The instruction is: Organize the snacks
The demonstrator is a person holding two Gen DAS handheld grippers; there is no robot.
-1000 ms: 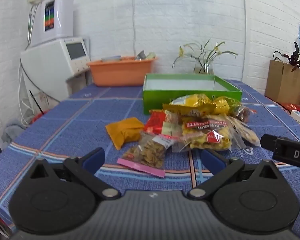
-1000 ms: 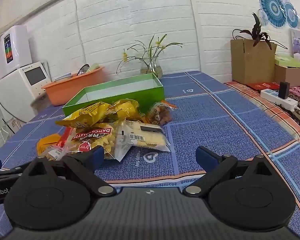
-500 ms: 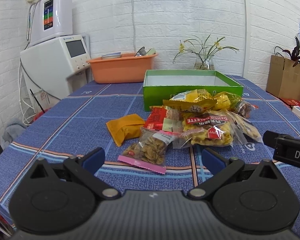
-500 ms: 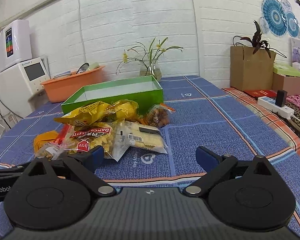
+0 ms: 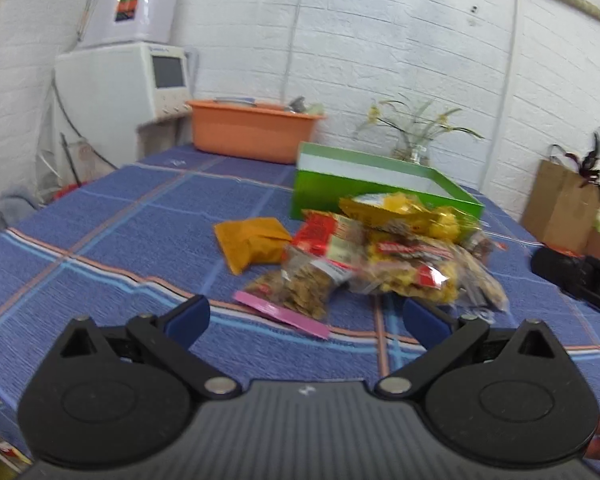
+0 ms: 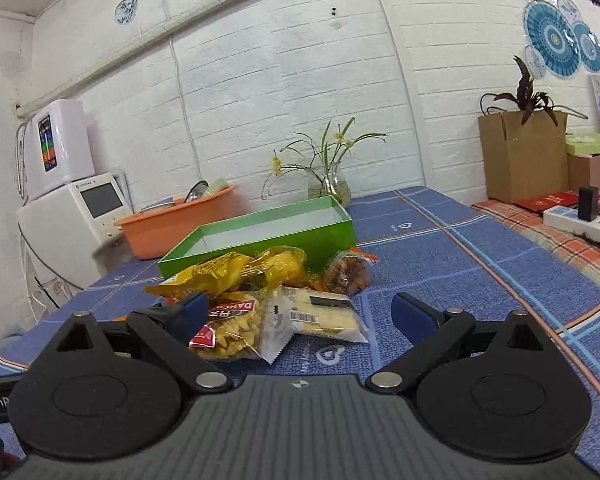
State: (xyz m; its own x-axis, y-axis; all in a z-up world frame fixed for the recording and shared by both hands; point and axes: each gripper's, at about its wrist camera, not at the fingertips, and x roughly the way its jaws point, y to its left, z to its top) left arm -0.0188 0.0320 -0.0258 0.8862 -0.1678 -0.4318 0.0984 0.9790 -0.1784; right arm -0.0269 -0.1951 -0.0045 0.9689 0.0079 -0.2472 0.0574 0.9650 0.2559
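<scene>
White-painted brick walls back a table under a blue plaid tablecloth (image 5: pixel 112 240), on which everything sits.

Left wrist view, from the left of the frame: a white countertop appliance with a small screen (image 5: pixel 132 80) stands at upper left, and an orange plastic basin (image 5: pixel 248 130) sits beside it at the table's far edge. Right of centre, an open green box (image 5: pixel 364 184) rests on the cloth, its inside white, with a glass vase of yellow flowers (image 5: pixel 414 140) behind it. Just in front of the box lies the snack pile: an orange packet (image 5: pixel 248 242) slightly apart at the left, a clear bag with a pink strip (image 5: pixel 296 292) nearest the camera, a red packet (image 5: pixel 320 232), and yellow bags (image 5: pixel 404 212) heaped against the box's near wall. This view is motion-blurred. The left gripper (image 5: pixel 306 318) hovers at lower centre with its blue-tipped fingers spread wide, holding nothing, just short of the pink-strip bag. A brown paper bag with a dark plant (image 5: pixel 560 204) stands at far right.

Right wrist view: the same pile sits centre-left, with a clear packet of pale biscuits (image 6: pixel 320 316) and a small bag of brown snacks (image 6: pixel 346 274) on its right side. The right gripper (image 6: pixel 300 316) is also spread and empty, its left finger (image 6: pixel 186 316) overlapping the pile in the frame.
</scene>
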